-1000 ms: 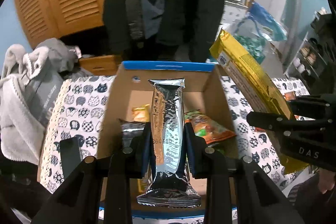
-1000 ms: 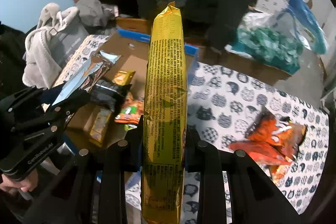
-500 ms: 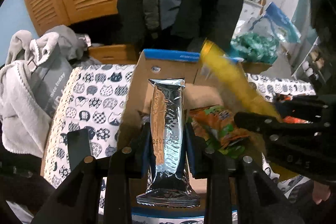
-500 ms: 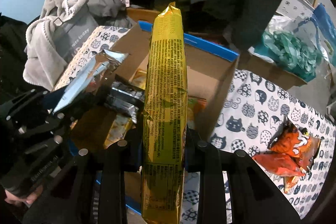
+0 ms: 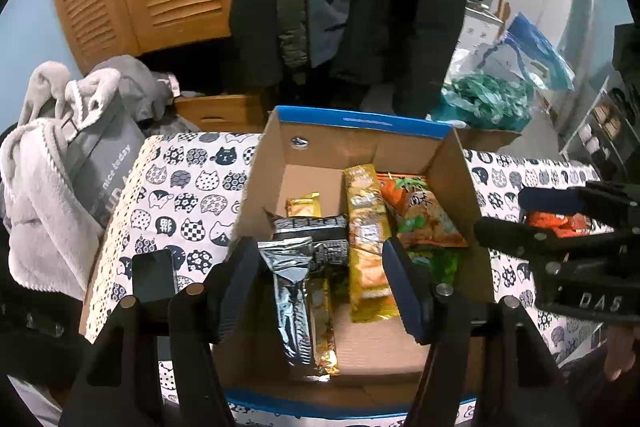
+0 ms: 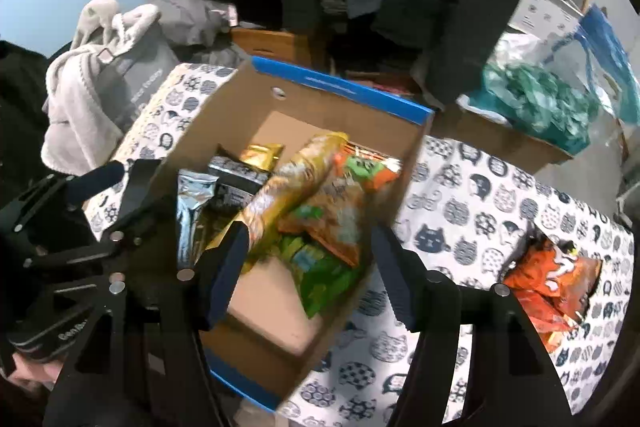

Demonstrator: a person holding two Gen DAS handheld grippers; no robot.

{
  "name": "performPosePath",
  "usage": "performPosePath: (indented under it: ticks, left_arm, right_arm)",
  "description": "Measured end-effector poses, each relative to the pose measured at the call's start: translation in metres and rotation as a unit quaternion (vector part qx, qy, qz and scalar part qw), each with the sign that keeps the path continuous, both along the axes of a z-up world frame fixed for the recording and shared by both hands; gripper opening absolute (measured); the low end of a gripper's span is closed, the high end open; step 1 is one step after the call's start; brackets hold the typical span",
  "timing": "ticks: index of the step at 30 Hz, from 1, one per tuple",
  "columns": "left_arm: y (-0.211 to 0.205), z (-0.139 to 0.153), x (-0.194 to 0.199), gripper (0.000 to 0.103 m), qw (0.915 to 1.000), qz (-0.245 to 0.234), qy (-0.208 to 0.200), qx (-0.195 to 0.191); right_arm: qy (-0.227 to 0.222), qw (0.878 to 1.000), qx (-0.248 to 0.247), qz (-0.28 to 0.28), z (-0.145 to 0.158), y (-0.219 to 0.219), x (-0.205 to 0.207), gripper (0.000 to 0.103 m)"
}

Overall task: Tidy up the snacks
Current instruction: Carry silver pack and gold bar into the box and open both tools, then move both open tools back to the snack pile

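Both the left tongs [image 5: 324,287] and the right tongs [image 6: 306,275] are held spread apart, empty, above the cardboard box [image 5: 360,143]. The silver packet [image 5: 294,307] and the yellow packet [image 5: 366,231] are seen lying inside it among other snacks. Orange packets [image 6: 550,287] are left on the cat-patterned surface [image 6: 460,195].

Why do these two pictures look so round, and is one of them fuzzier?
Left wrist view: fisheye lens bows the blue-rimmed cardboard box, black corners, fairly sharp, dim indoor light. Right wrist view: same bowing, but the long yellow snack packet and box are smeared by motion blur.
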State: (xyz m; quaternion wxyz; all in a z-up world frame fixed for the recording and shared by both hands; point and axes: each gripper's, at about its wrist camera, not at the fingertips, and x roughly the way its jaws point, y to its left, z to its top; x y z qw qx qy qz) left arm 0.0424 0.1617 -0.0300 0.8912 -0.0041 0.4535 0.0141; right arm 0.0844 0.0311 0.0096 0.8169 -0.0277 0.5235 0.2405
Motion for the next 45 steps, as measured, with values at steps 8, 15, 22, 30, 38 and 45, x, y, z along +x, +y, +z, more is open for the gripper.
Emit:
performPosePath:
  ticks: [8,15,22,30,38,45]
  left_arm:
    - [-0.031,-0.001,-0.002,0.067,0.9993,-0.036,-0.001,0.013]
    - [-0.065,0.000,-0.007,0.068,0.9966,-0.077,-0.008,0.028]
    - [-0.106,0.006,-0.011,0.078,0.9923,-0.117,-0.018,0.034]
    - [-0.158,0.011,-0.016,0.081,0.9829,-0.171,-0.032,0.059]
    - [-0.204,0.000,-0.018,0.082,0.9727,-0.213,-0.031,0.086]
    - [-0.239,-0.009,-0.012,0.082,0.9672,-0.238,-0.018,0.087]
  right_arm:
    - [-0.001,1.000,-0.011,-0.023,-0.002,-0.037,-0.005,0.065]
    - [-0.010,0.999,-0.022,-0.046,-0.002,-0.078,-0.012,0.073]
    - [-0.010,0.997,-0.035,-0.072,-0.010,-0.127,-0.021,0.076]
    - [0.000,0.992,-0.042,-0.119,-0.020,-0.186,-0.029,0.076]
    - [0.000,0.986,-0.044,-0.162,-0.026,-0.244,-0.038,0.076]
    - [0.008,0.979,-0.058,-0.195,-0.040,-0.282,-0.043,0.076]
